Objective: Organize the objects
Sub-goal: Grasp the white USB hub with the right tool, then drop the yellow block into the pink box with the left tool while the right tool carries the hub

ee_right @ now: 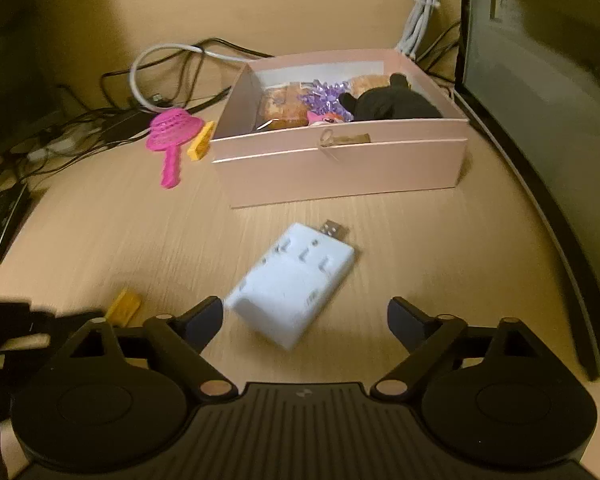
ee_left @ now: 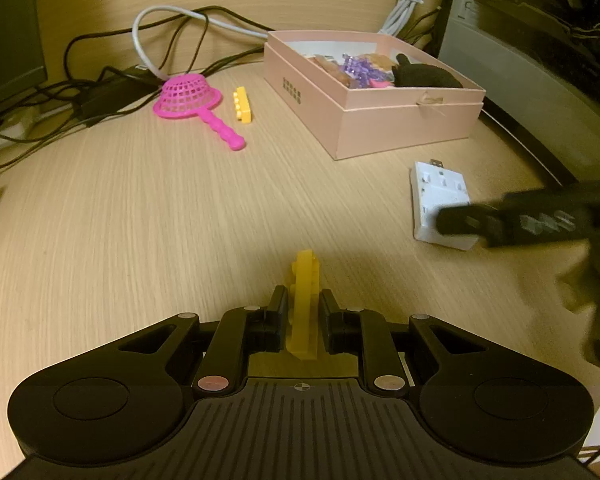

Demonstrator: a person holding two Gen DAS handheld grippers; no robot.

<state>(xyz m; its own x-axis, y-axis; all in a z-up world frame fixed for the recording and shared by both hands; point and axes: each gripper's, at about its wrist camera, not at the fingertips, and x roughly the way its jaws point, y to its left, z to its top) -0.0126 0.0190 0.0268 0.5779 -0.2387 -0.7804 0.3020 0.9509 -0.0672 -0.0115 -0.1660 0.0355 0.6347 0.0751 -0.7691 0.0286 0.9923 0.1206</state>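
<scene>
Left tool (ee_left: 303, 316) is clamped tight on a yellow brick (ee_left: 304, 304). The brick is a long, studded plastic piece standing on edge between the pads, its long axis running straight ahead along the fingers, its far end poking out past the fingertips over the desk (ee_left: 140, 220). The studs face the left pad.

Over to the right tool (ee_right: 305, 314): its jaws stand wide apart and grip nothing. The white adapter (ee_right: 296, 280) lies flat on the desk just ahead of them. The near corner of the adapter sits right by the left fingertip (ee_right: 208, 314); whether the two touch I cannot tell, since the picture is blurred. It is a slab-shaped block with socket slots on its top face and a metal plug at one end. Its long axis runs diagonally, and the plug end points away towards the pink box (ee_right: 340, 160).

The box stands open at the back of the desk. Inside it are a black plush toy (ee_right: 392, 104), a purple ribbon bow (ee_right: 324, 96) and some wrapped snacks (ee_right: 280, 108).

To the left of the box, a pink toy strainer (ee_left: 190, 98) lies dome up, with its beaded handle pointing towards the camera. A second yellow brick (ee_left: 243, 105) lies just beside the strainer, near the handle, lengthwise front to back. Cables (ee_left: 100, 80) trail behind them.
</scene>
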